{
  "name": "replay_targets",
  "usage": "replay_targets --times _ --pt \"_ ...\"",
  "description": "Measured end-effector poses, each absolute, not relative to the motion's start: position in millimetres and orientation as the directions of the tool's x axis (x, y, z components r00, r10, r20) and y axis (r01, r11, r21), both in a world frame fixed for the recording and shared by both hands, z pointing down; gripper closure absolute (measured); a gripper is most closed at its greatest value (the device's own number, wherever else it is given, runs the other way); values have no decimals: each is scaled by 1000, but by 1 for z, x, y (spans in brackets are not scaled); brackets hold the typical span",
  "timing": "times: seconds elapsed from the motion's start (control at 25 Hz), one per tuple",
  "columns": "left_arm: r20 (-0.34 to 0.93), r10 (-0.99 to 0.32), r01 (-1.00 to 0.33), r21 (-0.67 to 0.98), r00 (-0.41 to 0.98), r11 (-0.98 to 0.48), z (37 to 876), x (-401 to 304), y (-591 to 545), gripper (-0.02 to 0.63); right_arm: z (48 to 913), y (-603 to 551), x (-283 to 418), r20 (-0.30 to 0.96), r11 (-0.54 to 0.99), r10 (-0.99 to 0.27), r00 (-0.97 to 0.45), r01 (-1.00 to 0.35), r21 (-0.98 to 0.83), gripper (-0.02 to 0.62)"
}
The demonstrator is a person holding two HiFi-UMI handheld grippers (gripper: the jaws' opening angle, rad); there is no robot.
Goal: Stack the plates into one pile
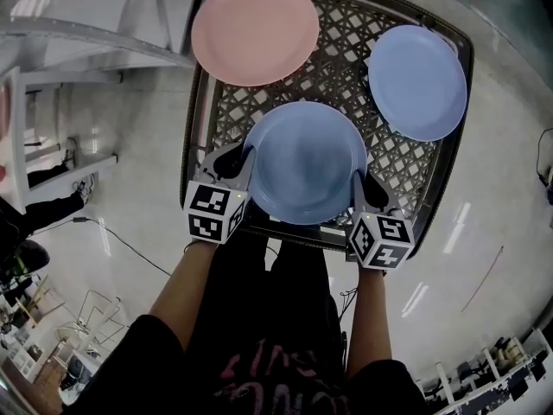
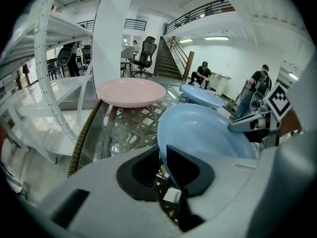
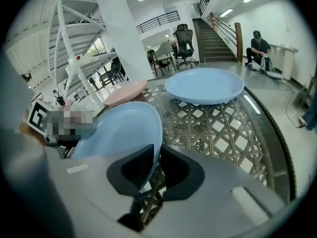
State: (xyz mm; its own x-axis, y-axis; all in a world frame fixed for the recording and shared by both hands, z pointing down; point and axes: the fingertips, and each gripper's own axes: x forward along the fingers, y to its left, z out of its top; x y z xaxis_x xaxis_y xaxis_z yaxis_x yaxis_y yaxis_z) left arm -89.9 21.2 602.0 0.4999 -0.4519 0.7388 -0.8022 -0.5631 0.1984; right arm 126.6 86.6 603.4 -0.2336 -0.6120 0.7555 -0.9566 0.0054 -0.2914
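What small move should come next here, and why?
Probably lift the near blue plate a little off the table: the left tool and right tool are clamped on its opposite rims, and the pink plate and far blue plate lie separately.

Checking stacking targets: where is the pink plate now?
Head view: the pink plate lies at the far left corner of the wicker table, apart from the far blue plate and the near blue plate.

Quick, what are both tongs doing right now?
Left tongs: closed on the rim of the near blue plate.
Right tongs: closed on that plate's opposite rim.
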Motion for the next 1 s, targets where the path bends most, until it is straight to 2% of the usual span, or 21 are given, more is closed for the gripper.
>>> replay_targets --times 0.52,1.0 --pt "704 -504 -818 195 501 -541 578 -94 11 572 586 77 124 729 3 -646 -227 -956 -295 546" --pt "649 -589 -846 168 481 -507 527 -113 3 574 533 54 110 658 59 -713 -242 -956 -288 554"
